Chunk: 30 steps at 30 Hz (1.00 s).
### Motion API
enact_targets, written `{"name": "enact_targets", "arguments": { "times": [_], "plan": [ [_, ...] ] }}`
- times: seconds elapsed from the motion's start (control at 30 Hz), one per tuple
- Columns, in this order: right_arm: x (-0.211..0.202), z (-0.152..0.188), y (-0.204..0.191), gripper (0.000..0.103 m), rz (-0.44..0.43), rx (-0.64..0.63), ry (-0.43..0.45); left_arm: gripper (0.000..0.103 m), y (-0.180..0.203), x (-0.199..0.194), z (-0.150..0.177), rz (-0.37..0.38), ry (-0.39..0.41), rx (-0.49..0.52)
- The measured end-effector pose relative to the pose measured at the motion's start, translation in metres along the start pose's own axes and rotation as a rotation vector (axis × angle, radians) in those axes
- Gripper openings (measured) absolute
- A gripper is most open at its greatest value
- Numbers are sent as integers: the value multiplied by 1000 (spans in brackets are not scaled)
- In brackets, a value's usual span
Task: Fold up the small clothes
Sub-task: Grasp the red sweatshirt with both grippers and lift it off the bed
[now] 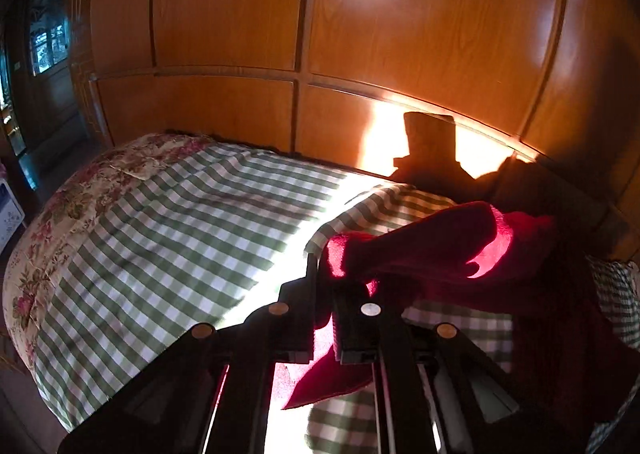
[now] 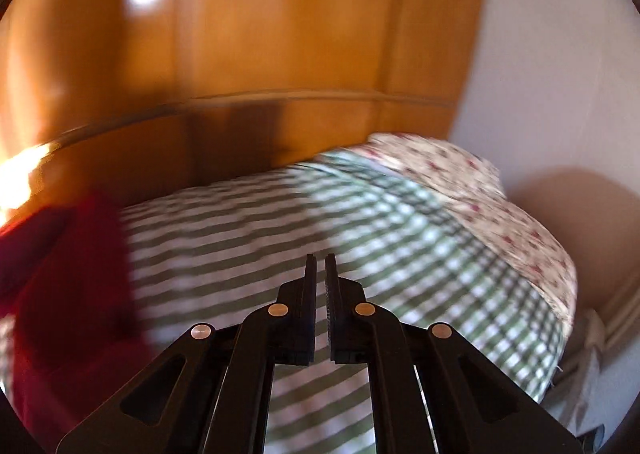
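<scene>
A dark red garment (image 1: 432, 250) lies bunched on the green-and-white checked bedcover (image 1: 168, 230), right of centre in the left wrist view. My left gripper (image 1: 324, 266) is shut on an edge of this garment; red cloth passes between the jaws and hangs below them. In the right wrist view the red garment (image 2: 68, 278) is at the far left, blurred. My right gripper (image 2: 321, 260) is shut and empty, above the checked bedcover (image 2: 400, 238), well right of the garment.
A glossy wooden wardrobe (image 1: 360, 34) rises just behind the bed. A floral quilt (image 1: 44, 222) covers the bed's left end and also shows at the right (image 2: 480, 194). A white wall (image 2: 560, 74) stands right. A dark doorway (image 1: 44, 66) is far left.
</scene>
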State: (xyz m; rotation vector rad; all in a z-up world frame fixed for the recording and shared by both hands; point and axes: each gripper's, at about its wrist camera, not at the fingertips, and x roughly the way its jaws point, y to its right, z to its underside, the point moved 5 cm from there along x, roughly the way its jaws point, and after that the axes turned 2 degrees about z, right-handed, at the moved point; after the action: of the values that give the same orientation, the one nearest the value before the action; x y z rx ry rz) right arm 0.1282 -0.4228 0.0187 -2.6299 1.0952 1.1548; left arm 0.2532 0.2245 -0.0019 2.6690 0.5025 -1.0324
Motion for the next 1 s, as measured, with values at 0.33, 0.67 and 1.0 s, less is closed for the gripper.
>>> {"name": "enact_targets", "arguments": {
  "times": [0.33,0.67,1.0],
  "plan": [
    [-30,54,-14,82,-319,5,-87,59,34,-1,33,69,12,52],
    [-121,164,-151,86,-661,-354,-158,58,115,-19,116,384,-136,132],
    [-59,73,-109,10,-393,-270,-38,58,142,-19,148,555,-226,177]
  ]
}}
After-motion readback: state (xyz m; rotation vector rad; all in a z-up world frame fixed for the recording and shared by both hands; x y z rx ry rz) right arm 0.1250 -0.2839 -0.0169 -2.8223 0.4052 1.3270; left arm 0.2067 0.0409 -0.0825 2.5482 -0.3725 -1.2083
